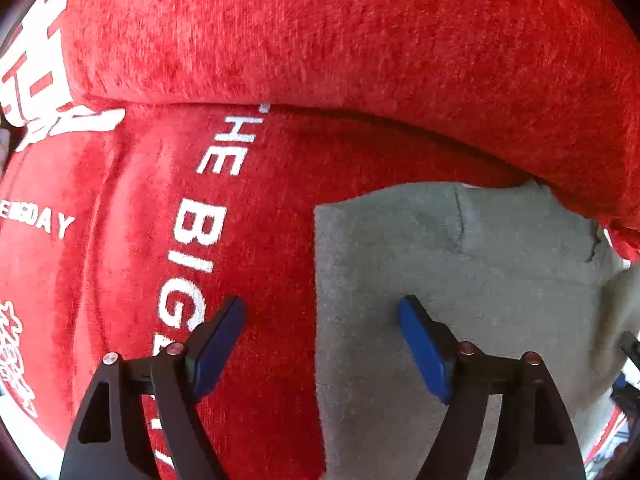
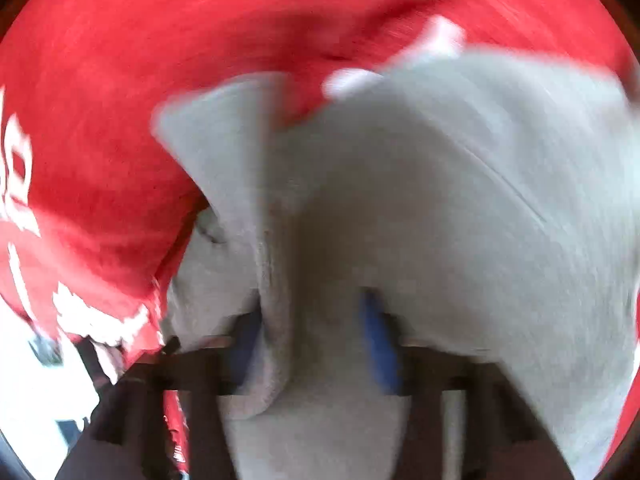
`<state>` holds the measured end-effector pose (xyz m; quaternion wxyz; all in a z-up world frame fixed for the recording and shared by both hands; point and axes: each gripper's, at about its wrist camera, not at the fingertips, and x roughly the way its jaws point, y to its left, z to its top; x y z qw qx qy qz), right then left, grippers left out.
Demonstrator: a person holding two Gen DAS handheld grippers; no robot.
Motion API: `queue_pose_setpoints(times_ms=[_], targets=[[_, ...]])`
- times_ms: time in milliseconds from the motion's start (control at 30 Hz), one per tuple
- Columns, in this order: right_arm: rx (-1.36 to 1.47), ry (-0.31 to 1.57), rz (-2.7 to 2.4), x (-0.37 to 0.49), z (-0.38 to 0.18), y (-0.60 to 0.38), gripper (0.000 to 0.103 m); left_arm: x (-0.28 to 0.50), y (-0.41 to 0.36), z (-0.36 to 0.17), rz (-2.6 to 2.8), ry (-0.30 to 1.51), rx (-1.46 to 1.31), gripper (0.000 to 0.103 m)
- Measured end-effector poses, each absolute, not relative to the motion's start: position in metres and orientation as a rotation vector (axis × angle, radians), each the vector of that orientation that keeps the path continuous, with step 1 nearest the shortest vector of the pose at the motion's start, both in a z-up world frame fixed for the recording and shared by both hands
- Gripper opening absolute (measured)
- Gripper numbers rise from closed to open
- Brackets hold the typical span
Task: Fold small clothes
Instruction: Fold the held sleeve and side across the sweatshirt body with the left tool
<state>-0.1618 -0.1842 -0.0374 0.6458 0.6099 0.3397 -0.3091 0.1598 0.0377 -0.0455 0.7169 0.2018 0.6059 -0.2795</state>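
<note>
A grey cloth (image 1: 460, 264) lies flat on a red plush surface with white lettering (image 1: 200, 220). My left gripper (image 1: 320, 320) is open just above the cloth's left edge, one blue pad over the red, the other over the grey. In the blurred right wrist view the grey cloth (image 2: 460, 200) is bunched and lifted around my right gripper (image 2: 312, 332). Its blue pads stand apart, with a fold of grey cloth against the left pad (image 2: 248, 344). Whether the cloth is pinched I cannot tell.
A thick red cushion or fold (image 1: 360, 40) rises behind the cloth. The red fabric (image 2: 100, 120) also fills the left of the right wrist view. Part of the other gripper (image 1: 630, 348) shows at the right edge.
</note>
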Motion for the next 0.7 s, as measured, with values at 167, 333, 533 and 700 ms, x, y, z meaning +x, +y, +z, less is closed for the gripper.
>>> queue_pose_setpoints(times_ms=[167, 333, 533, 700], targets=[[1.451, 0.730, -0.722, -0.170, -0.034, -0.186, 0.008, 0.163, 0.041, -0.024, -0.726, 1.333, 0.371, 0.008], [1.356, 0.744, -0.696, -0.159, -0.014, -0.187, 0.006, 0.164, 0.053, -0.029, -0.726, 1.357, 0.380, 0.008], [1.397, 0.853, -0.769, -0.197, -0.037, -0.172, 0.007, 0.158, 0.051, -0.018, -0.698, 1.328, 0.423, 0.009], [1.371, 0.922, -0.762, -0.204, -0.024, -0.162, 0.024, 0.149, 0.065, 0.012, -0.676, 1.347, 0.480, 0.009]])
